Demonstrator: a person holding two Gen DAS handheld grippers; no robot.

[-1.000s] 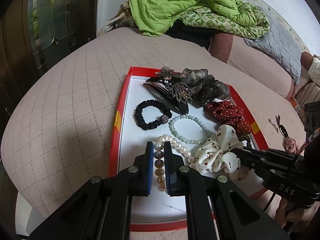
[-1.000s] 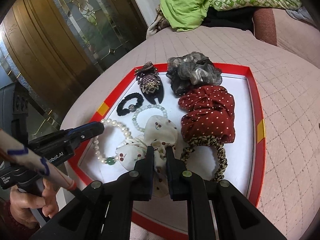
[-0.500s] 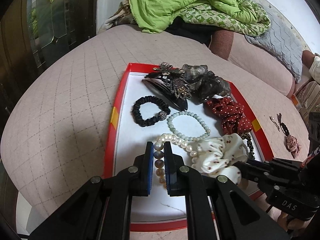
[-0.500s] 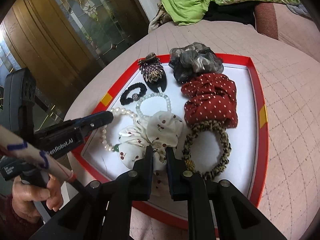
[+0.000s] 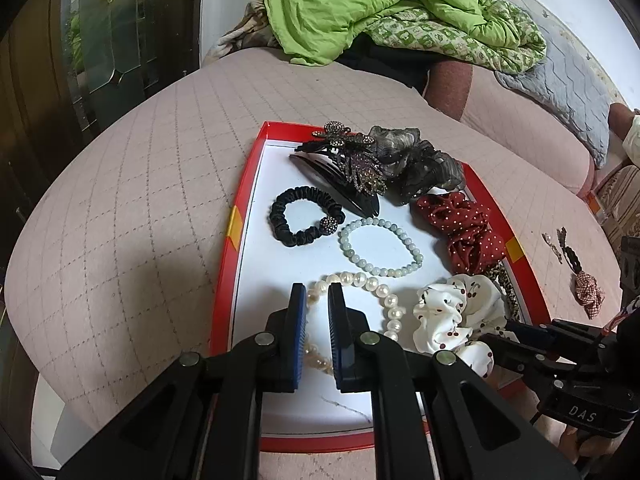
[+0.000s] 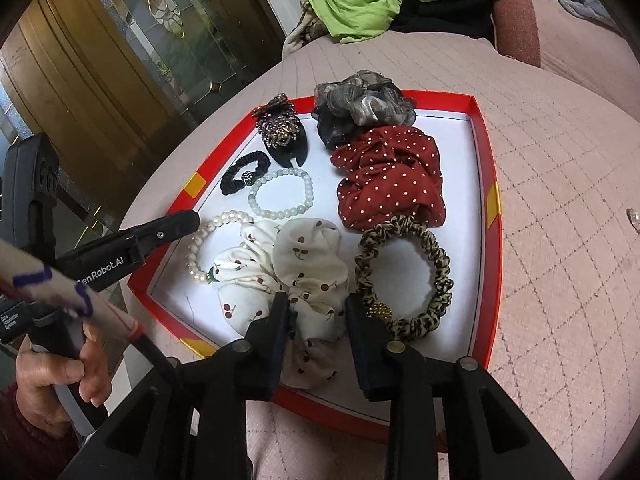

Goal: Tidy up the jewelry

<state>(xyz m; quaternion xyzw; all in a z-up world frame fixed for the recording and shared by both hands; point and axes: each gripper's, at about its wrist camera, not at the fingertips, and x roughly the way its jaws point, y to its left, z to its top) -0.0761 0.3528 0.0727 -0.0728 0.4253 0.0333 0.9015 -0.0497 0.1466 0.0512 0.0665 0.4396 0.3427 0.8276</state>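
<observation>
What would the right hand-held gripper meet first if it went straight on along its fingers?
Probably the white cherry-print scrunchie: it lies between the opening jaws of the right hand-held gripper, just ahead. Depth is unclear, so the tray floor under it may come almost together.

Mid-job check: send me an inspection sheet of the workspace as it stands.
Surface: pink quilted cushion under the red tray.
Job's things: in the tray, pearl bracelet, cherry scrunchie, leopard scrunchie, red dotted scrunchie, green bead bracelet, black hair tie, jewelled clip, grey scrunchie.
Clutter: small pieces outside the tray.
Grippers: left gripper nearly shut astride the pearls; right gripper opening, the cherry scrunchie between its jaws.
Cables: nothing seen.
Surroundings: green bedding, glass-panelled door.
</observation>
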